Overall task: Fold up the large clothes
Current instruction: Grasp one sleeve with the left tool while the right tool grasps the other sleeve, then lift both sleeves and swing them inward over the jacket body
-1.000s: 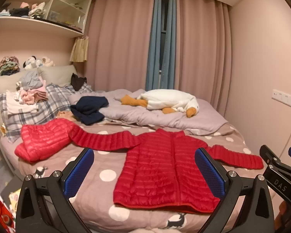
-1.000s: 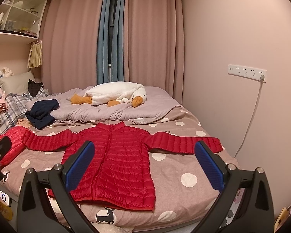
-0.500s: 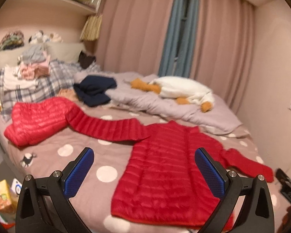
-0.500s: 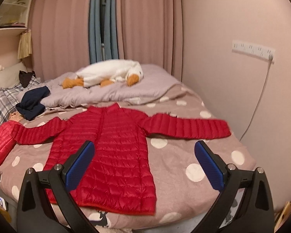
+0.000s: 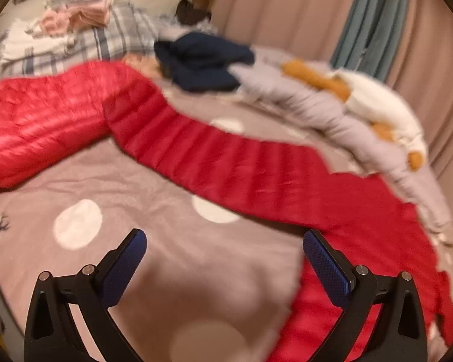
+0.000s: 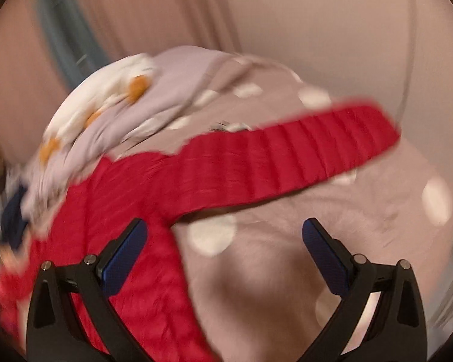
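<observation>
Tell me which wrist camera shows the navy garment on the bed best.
The left wrist view: the navy garment lies whole, though blurred, beyond the red jacket's sleeve. The right wrist view catches only a dark sliver of it at the left edge, behind the jacket's body.

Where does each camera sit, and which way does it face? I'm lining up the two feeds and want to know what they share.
Left wrist: on the left hand-held gripper, angled down at the red jacket, its sleeve stretched towards a second red garment; only both open fingers show.
Right wrist: on the right hand-held gripper, looking down at the jacket's other sleeve beside the wall; only both open fingers show.
Shared: the jacket, the dotted bedspread, the plush goose.
</observation>
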`<action>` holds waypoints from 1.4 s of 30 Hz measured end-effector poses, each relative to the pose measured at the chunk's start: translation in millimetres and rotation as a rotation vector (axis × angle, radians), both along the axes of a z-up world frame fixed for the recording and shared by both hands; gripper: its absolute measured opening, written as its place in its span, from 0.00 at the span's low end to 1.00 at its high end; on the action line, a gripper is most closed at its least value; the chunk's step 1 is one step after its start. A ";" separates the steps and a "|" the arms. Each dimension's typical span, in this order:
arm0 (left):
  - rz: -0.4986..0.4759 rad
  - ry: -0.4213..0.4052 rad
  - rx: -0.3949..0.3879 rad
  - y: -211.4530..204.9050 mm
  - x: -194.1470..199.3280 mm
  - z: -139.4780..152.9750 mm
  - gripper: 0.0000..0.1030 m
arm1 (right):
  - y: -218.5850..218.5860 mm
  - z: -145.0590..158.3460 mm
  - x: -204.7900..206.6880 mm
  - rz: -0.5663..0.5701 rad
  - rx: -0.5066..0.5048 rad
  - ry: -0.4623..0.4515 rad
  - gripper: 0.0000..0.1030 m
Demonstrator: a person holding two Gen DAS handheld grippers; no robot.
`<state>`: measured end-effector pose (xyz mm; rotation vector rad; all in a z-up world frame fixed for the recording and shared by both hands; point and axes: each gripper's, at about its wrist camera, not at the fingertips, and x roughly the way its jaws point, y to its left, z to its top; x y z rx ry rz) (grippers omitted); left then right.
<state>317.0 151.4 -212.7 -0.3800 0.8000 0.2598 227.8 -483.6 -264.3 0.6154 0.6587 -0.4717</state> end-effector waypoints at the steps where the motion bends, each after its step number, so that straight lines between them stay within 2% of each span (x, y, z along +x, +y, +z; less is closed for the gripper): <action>1: 0.006 0.022 -0.039 9.9 7.7 -10.1 1.00 | -15.0 -10.7 2.6 -0.025 0.055 -0.019 0.94; 3: 0.047 0.034 -0.175 34.0 18.4 -31.1 1.00 | -52.3 -38.1 -1.8 -0.125 0.163 -0.044 0.89; 6: 0.087 0.036 -0.353 60.4 28.6 -53.6 0.99 | -79.8 -57.5 -16.8 -0.236 0.247 -0.109 0.90; 9: 0.097 -0.086 -0.459 77.1 35.7 -57.3 0.99 | -96.7 -72.2 -30.0 -0.297 0.363 -0.234 0.90; 11: 0.127 -0.125 -0.585 90.8 44.5 -63.2 0.99 | -103.0 -74.7 -31.0 -0.313 0.409 -0.298 0.91; 12: 0.126 -0.139 -0.635 96.8 51.5 -65.4 0.96 | -105.4 -72.1 -27.3 -0.309 0.415 -0.314 0.91; 13: 0.118 -0.131 -0.656 101.8 59.8 -67.5 0.90 | -106.6 -70.1 -22.9 -0.303 0.416 -0.321 0.91; 14: 0.133 -0.101 -0.656 104.2 65.4 -68.0 0.68 | -107.2 -68.4 -13.8 -0.290 0.423 -0.324 0.90; 15: 0.164 -0.079 -0.657 105.4 66.5 -70.7 0.51 | -107.1 -67.9 -8.8 -0.294 0.427 -0.325 0.84; 16: 0.200 -0.070 -0.664 106.5 65.4 -72.8 0.43 | -106.3 -67.5 -2.6 -0.308 0.428 -0.319 0.65; 17: 0.232 -0.056 -0.667 106.3 63.3 -73.6 0.25 | -108.2 -71.0 1.5 -0.314 0.430 -0.312 0.52; 18: 0.260 -0.033 -0.663 107.4 60.4 -74.7 0.18 | -108.1 -74.4 7.7 -0.324 0.452 -0.290 0.19; 19: 0.272 -0.031 -0.665 109.6 56.8 -76.0 0.16 | -111.4 -78.3 11.9 -0.325 0.466 -0.282 0.11; 20: 0.287 -0.036 -0.664 110.2 50.7 -75.9 0.12 | -112.4 -83.5 13.8 -0.322 0.475 -0.268 0.07; 23: 0.325 -0.051 -0.610 102.9 25.7 -66.9 0.09 | -117.2 -80.4 10.6 -0.299 0.431 -0.272 0.07; 26: 0.289 -0.032 -0.531 89.3 2.5 -55.9 0.08 | -118.6 -61.5 0.9 -0.295 0.338 -0.216 0.07; 33: 0.224 -0.040 -0.446 71.7 -53.3 -40.8 0.08 | -126.7 -33.9 -24.4 -0.313 0.274 -0.171 0.07; 35: 0.194 -0.030 -0.385 63.0 -68.2 -35.7 0.08 | -130.4 -23.0 -26.7 -0.322 0.255 -0.151 0.07; 38: 0.178 -0.037 -0.296 55.1 -84.4 -29.7 0.08 | -134.4 -19.9 -33.9 -0.305 0.285 -0.158 0.08; 40: 0.182 -0.010 -0.267 55.9 -74.3 -32.6 0.13 | -131.7 -18.8 -35.9 -0.283 0.298 -0.142 0.16; 42: 0.186 -0.009 -0.264 61.3 -67.1 -34.3 0.24 | -132.0 -18.8 -41.7 -0.279 0.292 -0.142 0.21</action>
